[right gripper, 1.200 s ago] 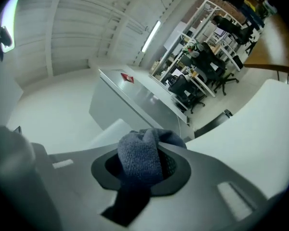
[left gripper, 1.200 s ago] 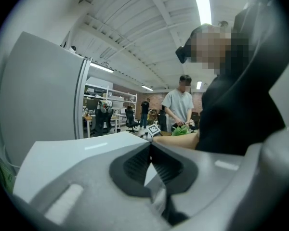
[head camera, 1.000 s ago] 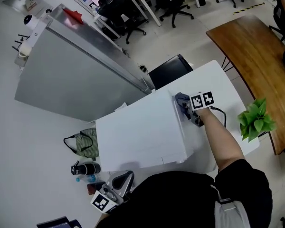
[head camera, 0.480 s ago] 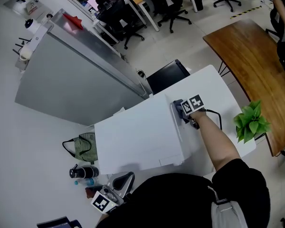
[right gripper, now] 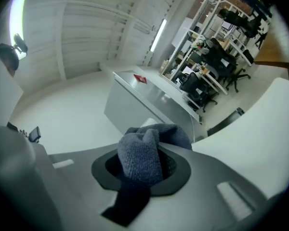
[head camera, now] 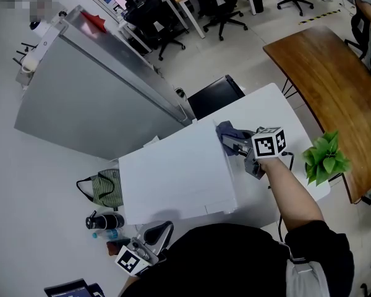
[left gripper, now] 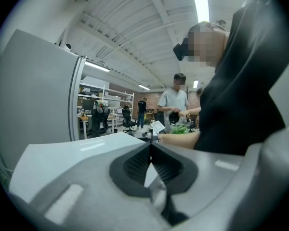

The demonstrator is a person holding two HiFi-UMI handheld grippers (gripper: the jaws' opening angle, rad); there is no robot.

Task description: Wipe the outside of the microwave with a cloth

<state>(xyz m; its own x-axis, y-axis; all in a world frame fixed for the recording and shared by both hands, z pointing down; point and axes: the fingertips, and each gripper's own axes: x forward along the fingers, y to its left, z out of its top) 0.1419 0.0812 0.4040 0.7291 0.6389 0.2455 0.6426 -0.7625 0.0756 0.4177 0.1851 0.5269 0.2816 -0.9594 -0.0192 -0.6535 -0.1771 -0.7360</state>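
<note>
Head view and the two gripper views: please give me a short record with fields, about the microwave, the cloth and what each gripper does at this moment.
microwave: white, stands on the white table
cloth: grey-blue, bunched up between the jaws of the right gripper
right gripper: shut on the cloth, at the right edge of the microwave's top
cloth contact: cannot tell whether it presses on the microwave
left gripper: jaws together, nothing between them, held low at the microwave's near side
nearby: green plant at the table's right edge
</note>
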